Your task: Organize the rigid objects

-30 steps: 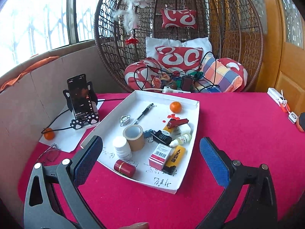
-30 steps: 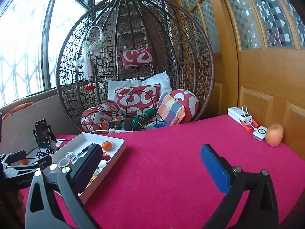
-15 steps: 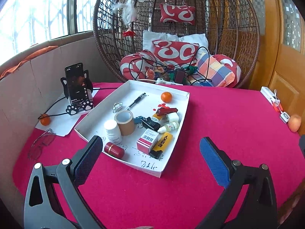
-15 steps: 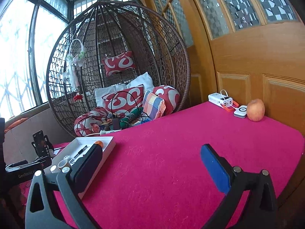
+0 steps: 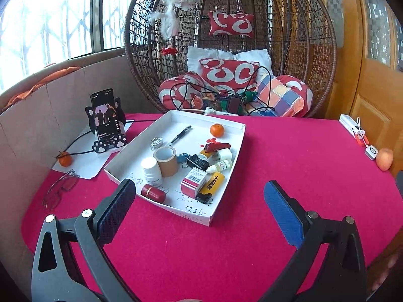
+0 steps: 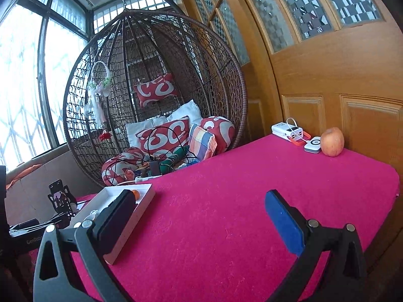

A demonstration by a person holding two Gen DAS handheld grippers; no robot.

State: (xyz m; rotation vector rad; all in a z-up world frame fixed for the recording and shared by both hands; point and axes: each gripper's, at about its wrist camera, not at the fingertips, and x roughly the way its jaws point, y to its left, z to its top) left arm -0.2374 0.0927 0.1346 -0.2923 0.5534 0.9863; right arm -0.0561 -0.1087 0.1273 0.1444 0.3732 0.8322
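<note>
left gripper (image 5: 199, 196): we see it wide, empty, above the white tray (image 5: 228, 176)
right gripper (image 6: 199, 206): we see it wide, empty, over the red cloth (image 6: 226, 216)

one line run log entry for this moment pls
phase: approach | left claw: open, empty, above table facing white tray | right claw: open, empty, over red tablecloth | tray items: untouched

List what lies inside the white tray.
Inside the white tray: tape roll, white bottle, red cylinder, barcode box, yellow lighter, pen, orange, dropper bottle. Smaller pieces mid-tray overlap, unidentifiable.
</note>
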